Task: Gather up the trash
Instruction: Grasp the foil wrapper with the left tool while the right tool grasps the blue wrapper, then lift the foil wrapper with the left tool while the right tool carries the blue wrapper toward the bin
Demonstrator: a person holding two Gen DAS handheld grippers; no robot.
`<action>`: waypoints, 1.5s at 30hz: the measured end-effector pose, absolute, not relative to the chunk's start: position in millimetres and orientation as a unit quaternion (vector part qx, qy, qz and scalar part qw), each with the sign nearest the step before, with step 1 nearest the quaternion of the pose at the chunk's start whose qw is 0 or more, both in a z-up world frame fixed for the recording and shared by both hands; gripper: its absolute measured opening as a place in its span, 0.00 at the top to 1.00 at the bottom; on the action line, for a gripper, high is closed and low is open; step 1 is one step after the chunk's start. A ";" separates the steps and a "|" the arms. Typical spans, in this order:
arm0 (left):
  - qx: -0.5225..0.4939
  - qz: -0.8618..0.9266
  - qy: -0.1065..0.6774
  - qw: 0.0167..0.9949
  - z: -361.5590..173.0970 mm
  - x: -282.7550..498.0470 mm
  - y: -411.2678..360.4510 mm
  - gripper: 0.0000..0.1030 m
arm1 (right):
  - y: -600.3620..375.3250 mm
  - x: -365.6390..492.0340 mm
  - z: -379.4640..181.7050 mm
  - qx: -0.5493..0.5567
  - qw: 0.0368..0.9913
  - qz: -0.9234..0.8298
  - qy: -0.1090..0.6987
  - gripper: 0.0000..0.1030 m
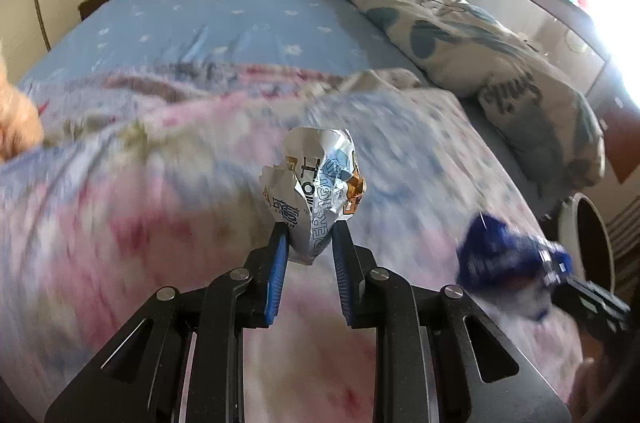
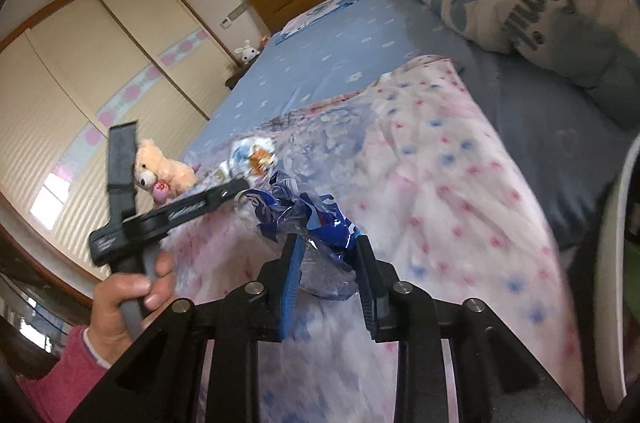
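While a soft pink-and-blue flowered blanket [image 1: 140,183] is lying blurred beneath both tongs, the left tongs [image 1: 310,235] are pinching one crumpled white printed wrapper [image 1: 316,179] above it, and the right tongs [image 2: 326,251] are squeezing one crinkly blue-and-clear plastic wrapper [image 2: 316,219]; one fuzzy teddy bear [image 2: 160,169] is sitting beyond the left tongs.

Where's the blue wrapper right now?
The blue wrapper is pinched in the right gripper, held over the pink floral blanket, just right of the left gripper.
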State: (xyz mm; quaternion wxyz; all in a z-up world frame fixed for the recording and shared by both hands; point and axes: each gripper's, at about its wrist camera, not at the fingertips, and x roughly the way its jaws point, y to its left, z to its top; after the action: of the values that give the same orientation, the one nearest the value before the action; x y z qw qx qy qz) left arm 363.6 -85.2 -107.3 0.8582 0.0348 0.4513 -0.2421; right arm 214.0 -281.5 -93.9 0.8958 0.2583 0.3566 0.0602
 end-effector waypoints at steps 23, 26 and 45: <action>0.022 -0.241 0.418 0.875 -64.0 164.4 -89.2 0.80 | -300.2 84.2 -68.6 0.238 0.918 0.026 0.317 0.74; 0.026 -0.244 0.414 0.877 -61.4 154.5 -91.4 0.80 | -301.8 71.3 -67.2 0.239 0.919 0.024 0.312 0.74; 0.052 -0.271 0.397 0.875 -50.6 121.9 -128.8 0.80 | -327.9 22.5 -60.7 0.254 0.924 -0.005 0.287 0.74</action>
State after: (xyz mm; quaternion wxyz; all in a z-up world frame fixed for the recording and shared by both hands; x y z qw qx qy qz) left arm 121.9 -128.8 -50.6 0.8751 0.0515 0.3974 -0.2714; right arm 22.5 -327.9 -60.7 0.9238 0.2536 0.2867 -0.0049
